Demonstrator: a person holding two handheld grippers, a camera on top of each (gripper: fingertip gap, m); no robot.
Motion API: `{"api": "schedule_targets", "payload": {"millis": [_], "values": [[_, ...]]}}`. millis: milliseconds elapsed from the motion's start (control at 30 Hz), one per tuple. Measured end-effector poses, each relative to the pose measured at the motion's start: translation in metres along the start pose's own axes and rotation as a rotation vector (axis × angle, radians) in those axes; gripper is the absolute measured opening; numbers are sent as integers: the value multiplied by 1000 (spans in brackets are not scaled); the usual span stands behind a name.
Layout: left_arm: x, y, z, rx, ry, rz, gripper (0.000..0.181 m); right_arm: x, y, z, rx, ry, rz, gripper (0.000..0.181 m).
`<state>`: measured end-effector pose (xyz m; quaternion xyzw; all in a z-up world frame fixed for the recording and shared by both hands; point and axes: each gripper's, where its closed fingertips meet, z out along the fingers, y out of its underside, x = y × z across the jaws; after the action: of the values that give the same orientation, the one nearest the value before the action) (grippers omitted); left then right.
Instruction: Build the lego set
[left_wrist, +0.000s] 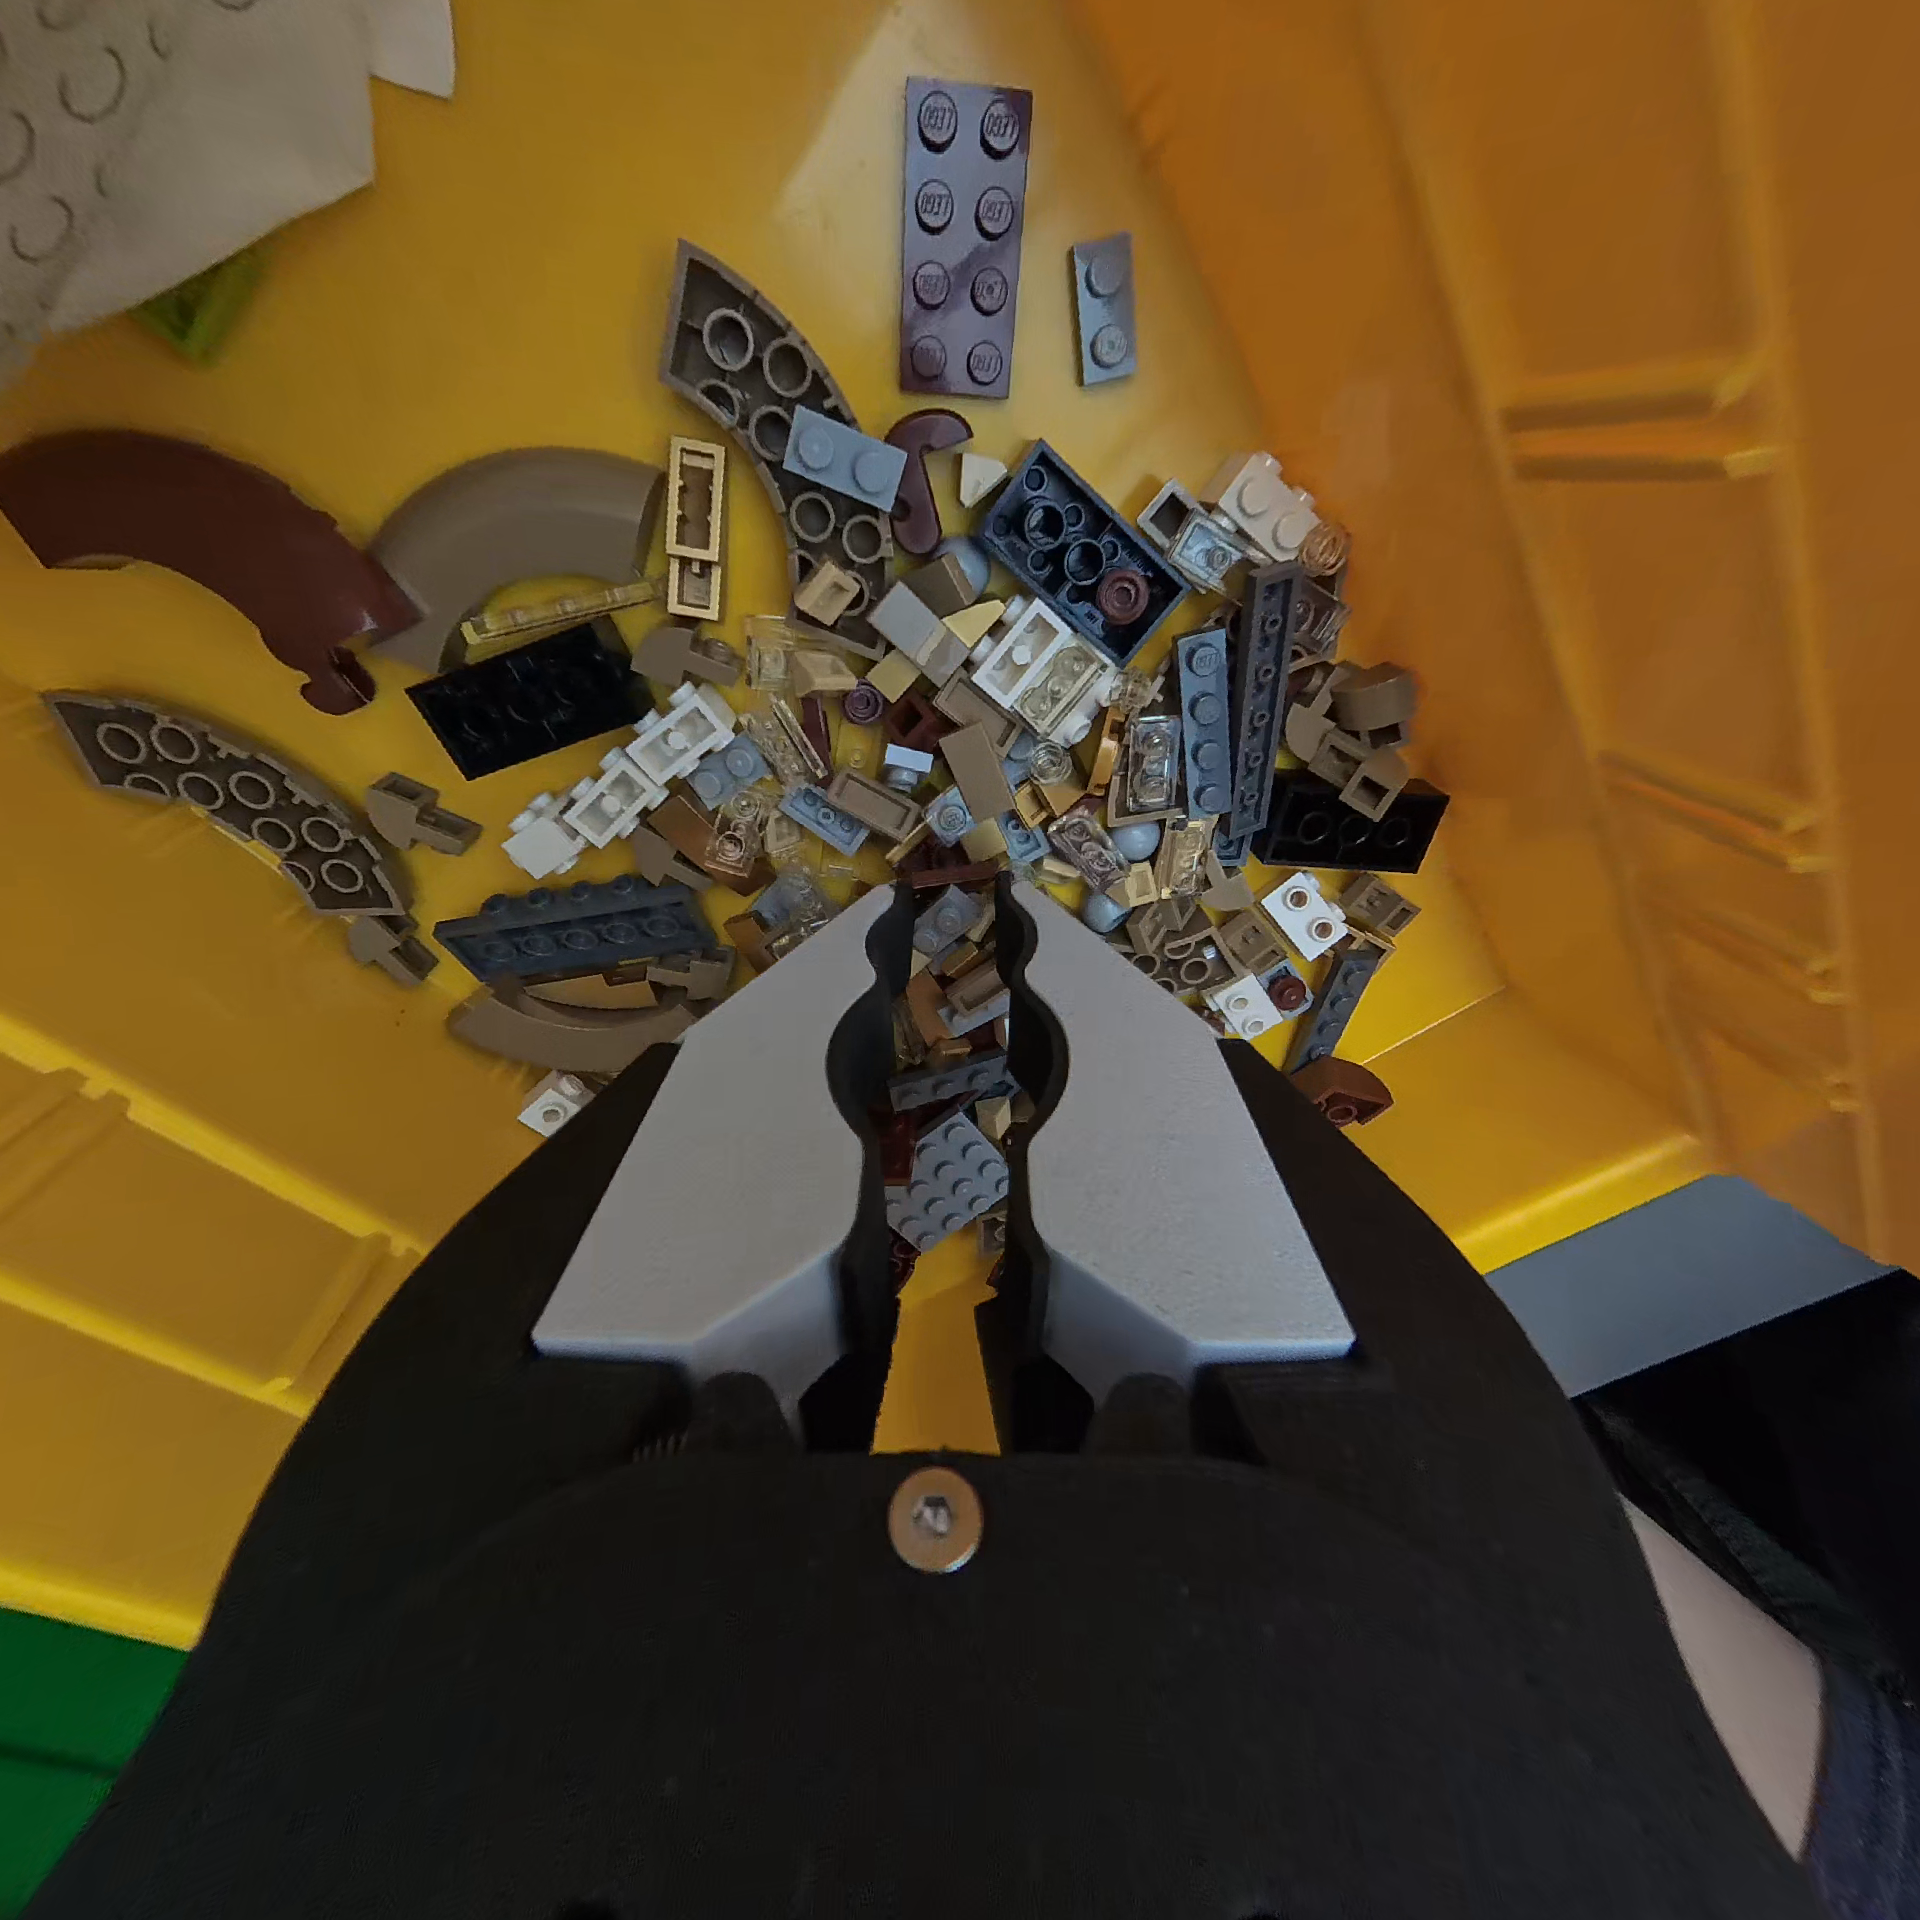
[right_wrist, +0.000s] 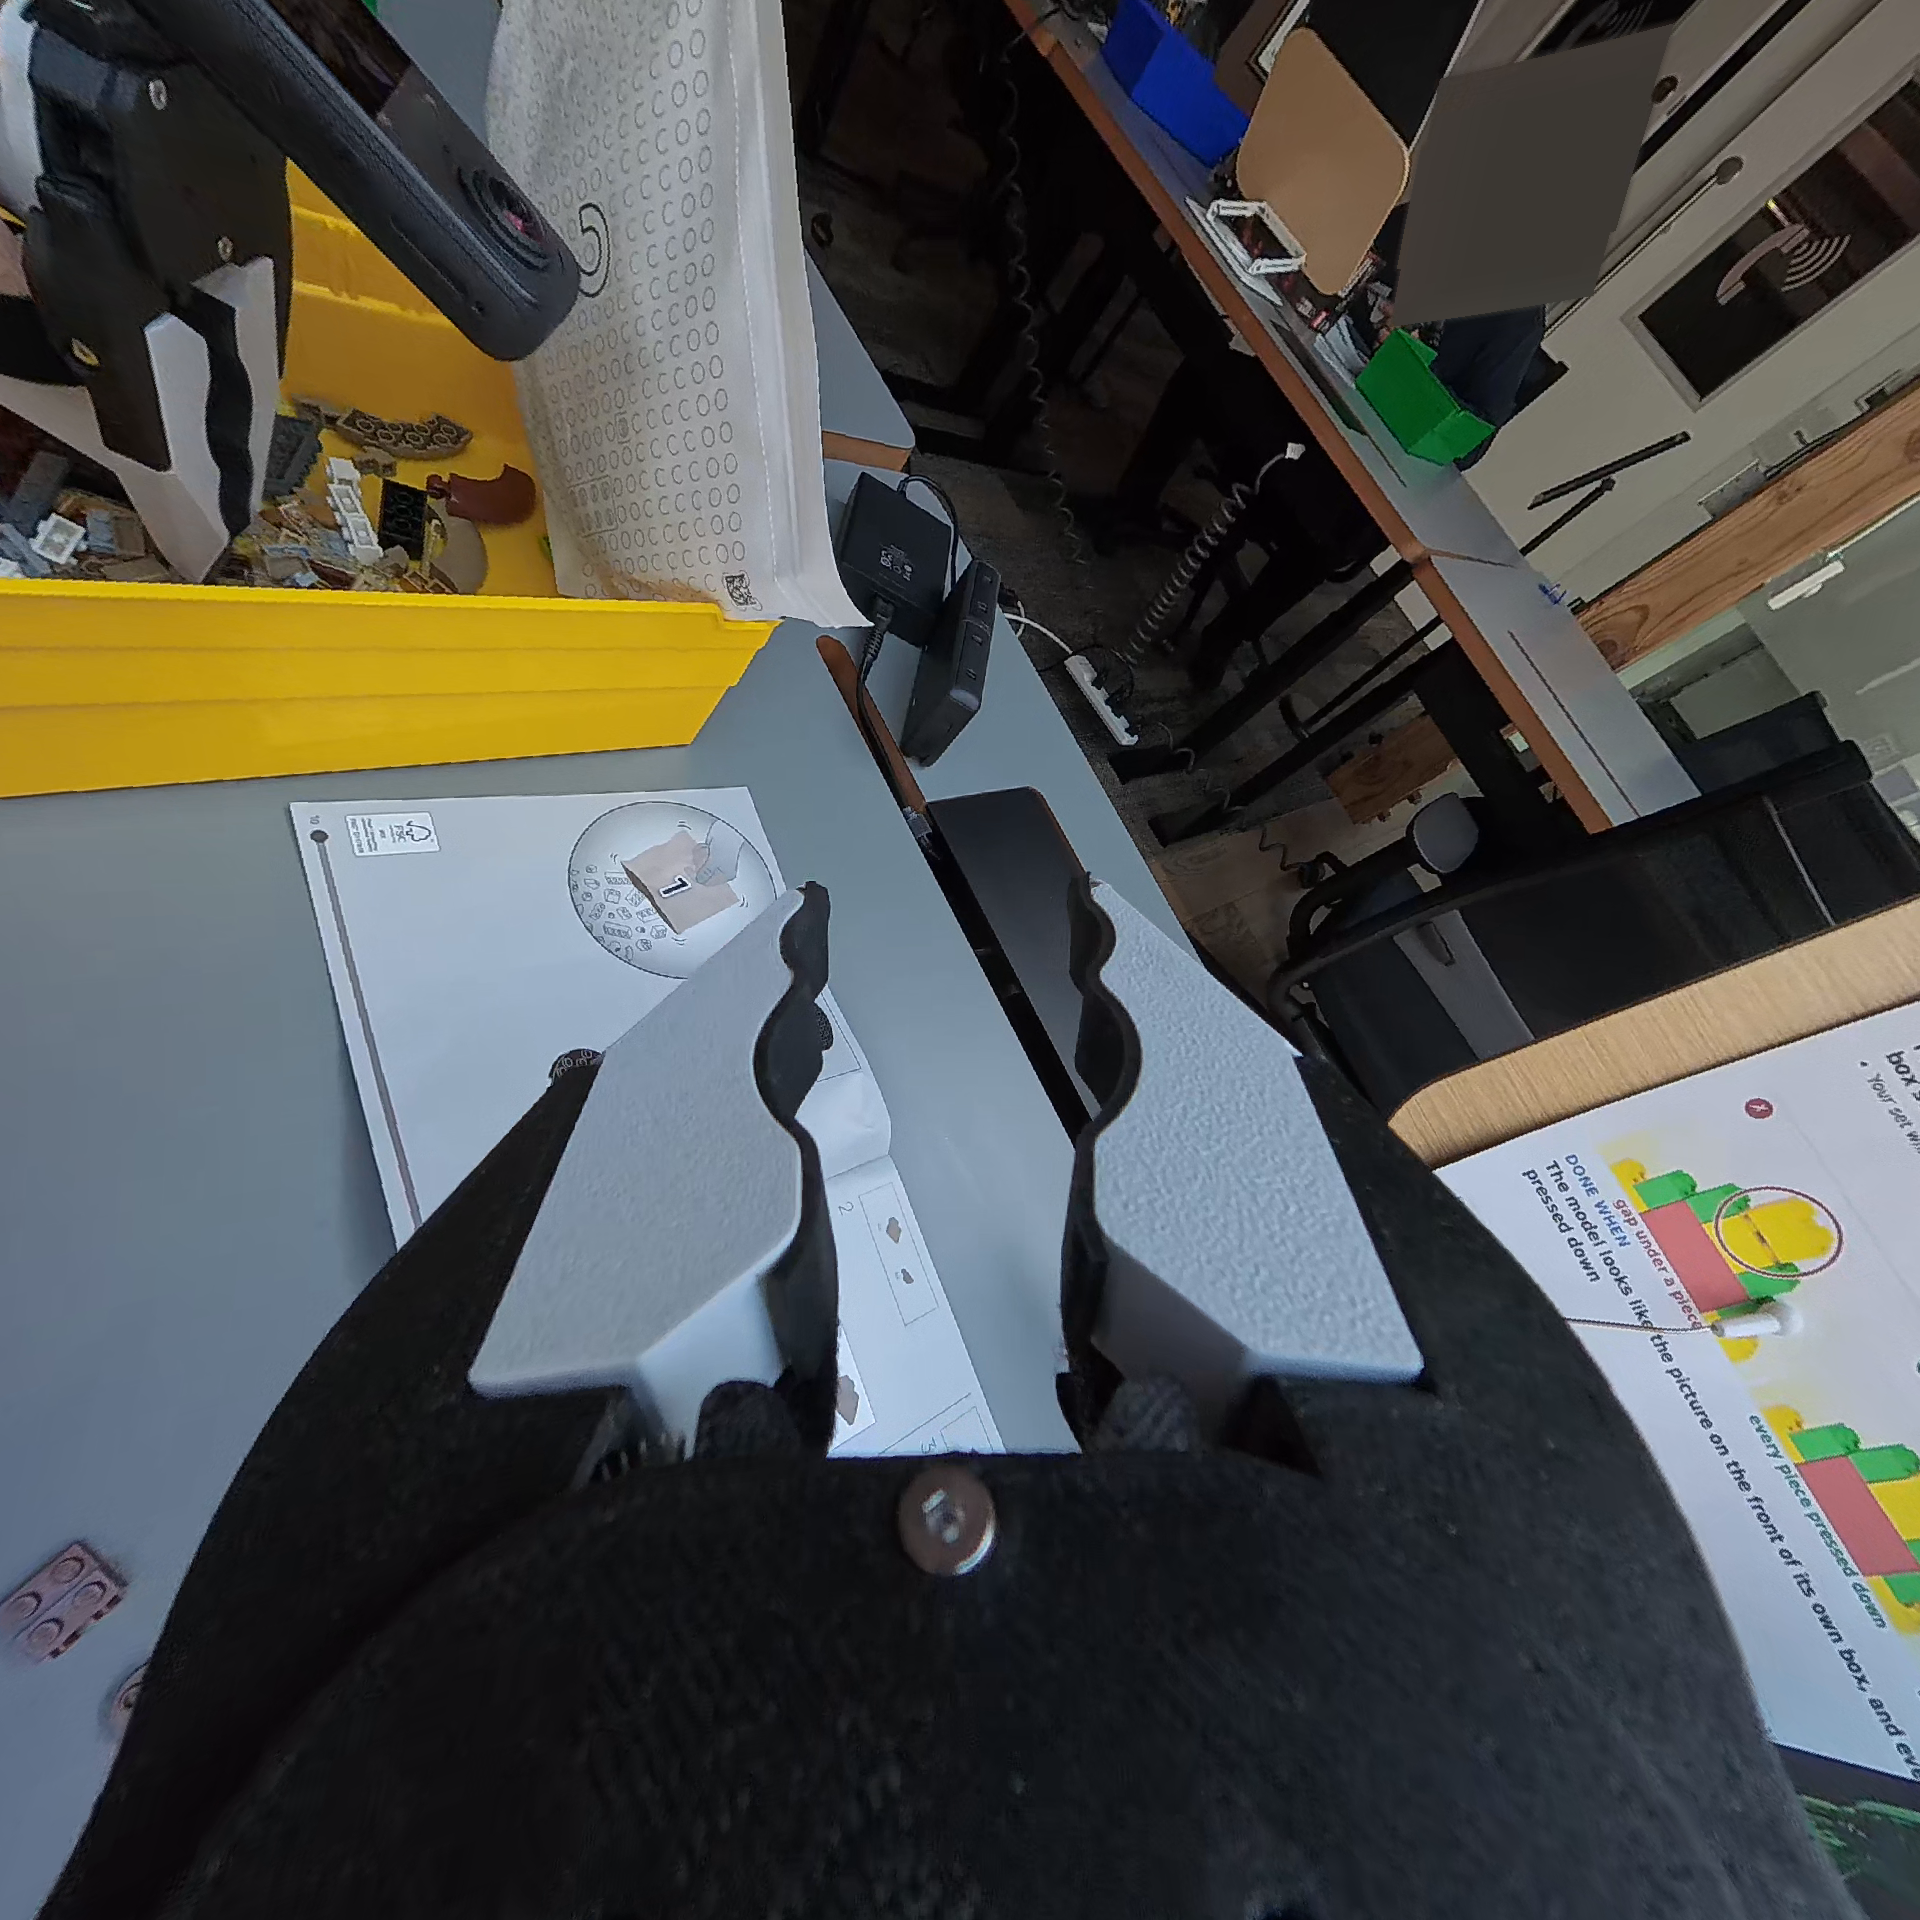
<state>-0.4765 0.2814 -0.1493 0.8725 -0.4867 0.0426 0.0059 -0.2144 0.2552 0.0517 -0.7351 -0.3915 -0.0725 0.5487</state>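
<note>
Grey tabletop (right_wrist: 156, 1039) carried a yellow bin (right_wrist: 364, 675) at ten o'clock in the right wrist view, with an open instruction booklet (right_wrist: 468, 966) just beside it. Inside the bin lay a heap of loose lego pieces (left_wrist: 935, 707), a dark purple plate (left_wrist: 964, 234) apart at twelve o'clock. Over the heap, the left gripper (left_wrist: 956, 894) had its jaws narrowly parted, holding nothing. Above the booklet, the right gripper (right_wrist: 951, 894) stood wide and empty.
</note>
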Motion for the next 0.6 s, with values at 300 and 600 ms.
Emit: {"api": "schedule_targets", "payload": {"millis": [300, 600], "values": [[5, 36, -2, -75, 105, -45, 12, -2, 5, 2, -32, -6, -23, 47], [-5, 9, -22, 111, 80, -84, 22, -4, 6, 3, -43, -6, -36, 47]]}}
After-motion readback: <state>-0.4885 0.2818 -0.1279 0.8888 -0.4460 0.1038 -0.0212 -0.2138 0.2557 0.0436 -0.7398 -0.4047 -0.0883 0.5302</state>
